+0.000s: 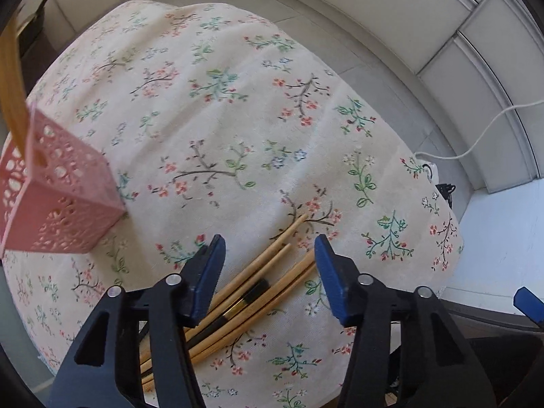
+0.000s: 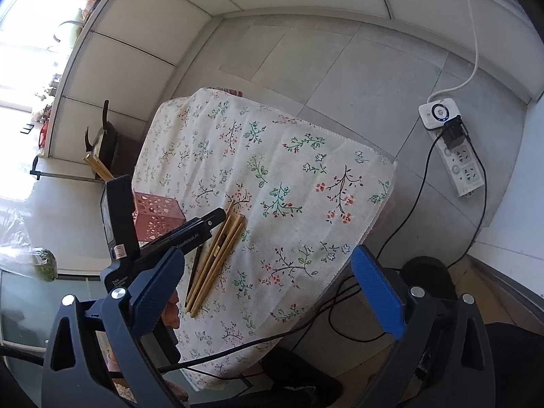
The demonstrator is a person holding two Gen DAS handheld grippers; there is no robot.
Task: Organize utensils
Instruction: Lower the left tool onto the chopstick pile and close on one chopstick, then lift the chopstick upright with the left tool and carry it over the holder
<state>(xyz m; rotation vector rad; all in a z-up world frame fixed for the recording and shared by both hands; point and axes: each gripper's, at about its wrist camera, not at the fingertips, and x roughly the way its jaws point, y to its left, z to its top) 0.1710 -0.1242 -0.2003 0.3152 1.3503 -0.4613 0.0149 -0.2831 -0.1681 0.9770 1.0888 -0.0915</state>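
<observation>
Several bamboo chopsticks [image 1: 272,265] and a dark one with a gold band [image 1: 244,301] lie bundled on the floral tablecloth [image 1: 238,119]. My left gripper [image 1: 270,248] points steeply down over them. Its blue pads straddle the bundle with a gap on each side, so it is open. A pink perforated holder [image 1: 61,210] stands to the left with bamboo sticks [image 1: 13,85] upright in it. In the right wrist view the same chopsticks [image 2: 217,255] lie beside the holder [image 2: 158,214]. My right gripper [image 2: 268,255] hovers open and empty above the table's near side.
The cloth-covered table [image 2: 289,170] is small and its edges drop to a tiled floor. A power strip [image 2: 455,156] and black cables [image 2: 340,309] lie on the floor to the right. A bagged green item [image 2: 46,265] sits at the left.
</observation>
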